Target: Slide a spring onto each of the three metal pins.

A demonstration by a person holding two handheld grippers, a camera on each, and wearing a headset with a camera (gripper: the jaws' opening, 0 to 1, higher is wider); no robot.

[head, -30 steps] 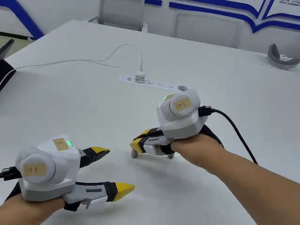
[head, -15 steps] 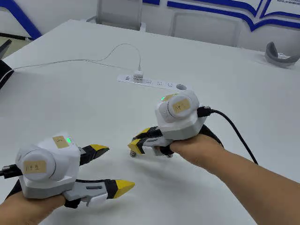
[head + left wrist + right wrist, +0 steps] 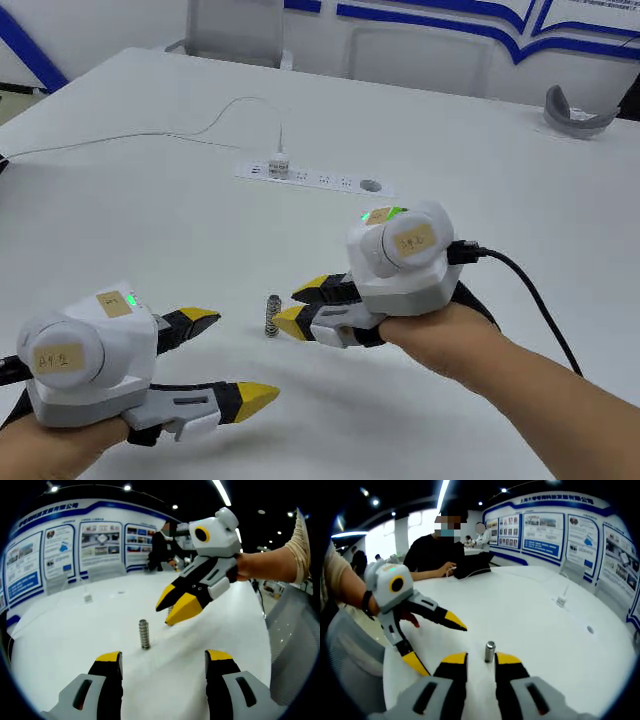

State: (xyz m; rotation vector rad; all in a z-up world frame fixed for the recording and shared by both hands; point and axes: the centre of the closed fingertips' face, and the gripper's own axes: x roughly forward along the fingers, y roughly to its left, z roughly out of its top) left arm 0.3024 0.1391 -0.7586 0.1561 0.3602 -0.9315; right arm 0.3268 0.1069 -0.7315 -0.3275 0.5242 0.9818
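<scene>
One upright metal pin with a coil spring on it [image 3: 272, 315] stands on the white table [image 3: 150, 220]. In the left gripper view the spring on the pin [image 3: 144, 634] shows plainly, ahead of my open left gripper [image 3: 164, 657]. My right gripper [image 3: 298, 306] sits just right of the pin, its yellow tips a little apart with nothing between them. The pin [image 3: 490, 651] stands just beyond the right gripper [image 3: 481, 658]. My left gripper [image 3: 228, 357] rests open at the lower left, apart from the pin.
A white power strip [image 3: 310, 178] with a plug and thin cable lies further back. A grey curved object [image 3: 578, 112] sits at the far right, a chair [image 3: 235, 30] behind the table. A black cable [image 3: 530, 290] trails from the right gripper. A person [image 3: 432, 555] sits at the far side.
The right gripper has drawn back to the right off the pin, and its jaws have parted. The spring now stands free on the pin. The left gripper has kept its place.
</scene>
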